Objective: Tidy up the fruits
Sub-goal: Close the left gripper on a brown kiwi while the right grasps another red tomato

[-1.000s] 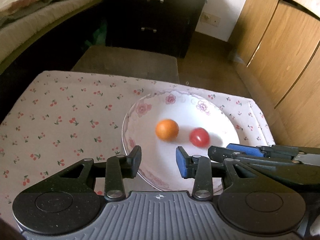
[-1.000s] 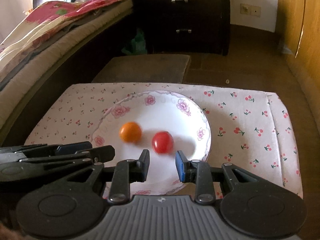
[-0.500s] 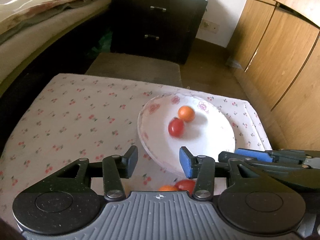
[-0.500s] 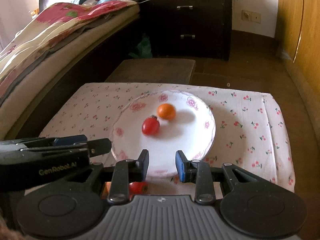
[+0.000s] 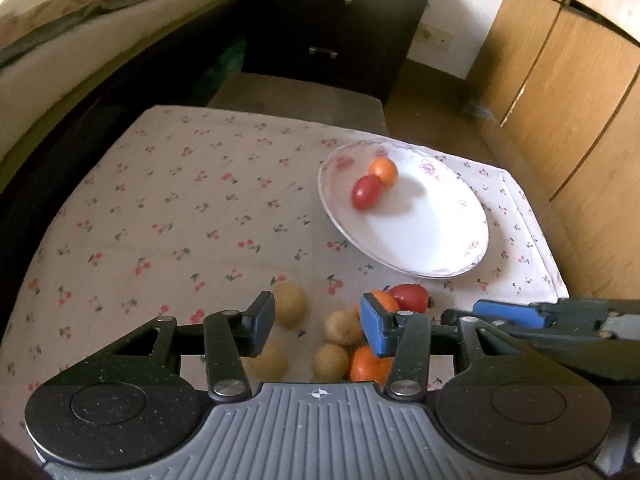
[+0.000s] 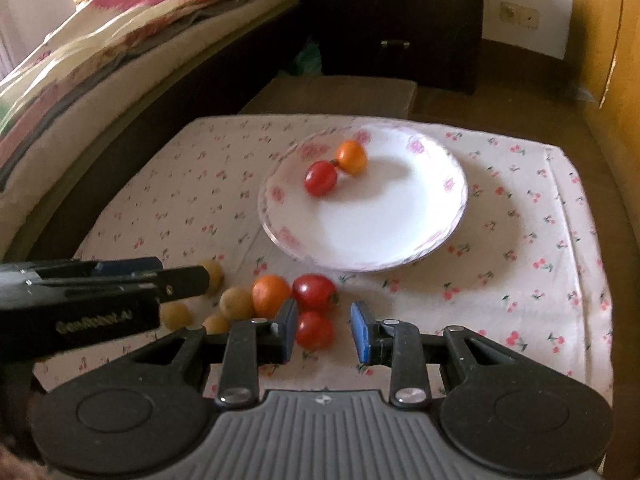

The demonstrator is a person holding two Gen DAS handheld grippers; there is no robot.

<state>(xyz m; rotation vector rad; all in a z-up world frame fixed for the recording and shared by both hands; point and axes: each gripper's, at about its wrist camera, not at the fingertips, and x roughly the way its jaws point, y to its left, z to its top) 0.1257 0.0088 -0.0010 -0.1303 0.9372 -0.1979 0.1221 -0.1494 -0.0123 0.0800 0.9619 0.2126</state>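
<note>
A white floral plate (image 5: 432,240) (image 6: 380,220) holds a red tomato (image 5: 366,192) (image 6: 320,178) touching a small orange (image 5: 383,172) (image 6: 352,157) at its far left side. Nearer, loose fruit lies on the cloth: two oranges (image 5: 370,366) (image 6: 271,295), tomatoes (image 5: 410,296) (image 6: 314,291) and several yellow-brown fruits (image 5: 289,304) (image 6: 236,302). My left gripper (image 5: 318,322) (image 6: 176,276) hovers open over this pile, gripping nothing. My right gripper (image 6: 325,330) (image 5: 480,312) has its jaws narrowly apart, with a second tomato (image 6: 315,330) lying on the cloth beside its left finger.
The cherry-print cloth (image 5: 180,220) covers a low table. A bed (image 6: 100,60) runs along the left, a dark drawer chest (image 5: 332,20) stands beyond, and wooden cupboards (image 5: 560,80) line the right. A brown mat (image 6: 332,96) lies past the table's far edge.
Both grippers have drawn back from the plate, bringing the loose fruit pile into view. The left jaws have widened. The tomato and orange rolled to the plate's far left.
</note>
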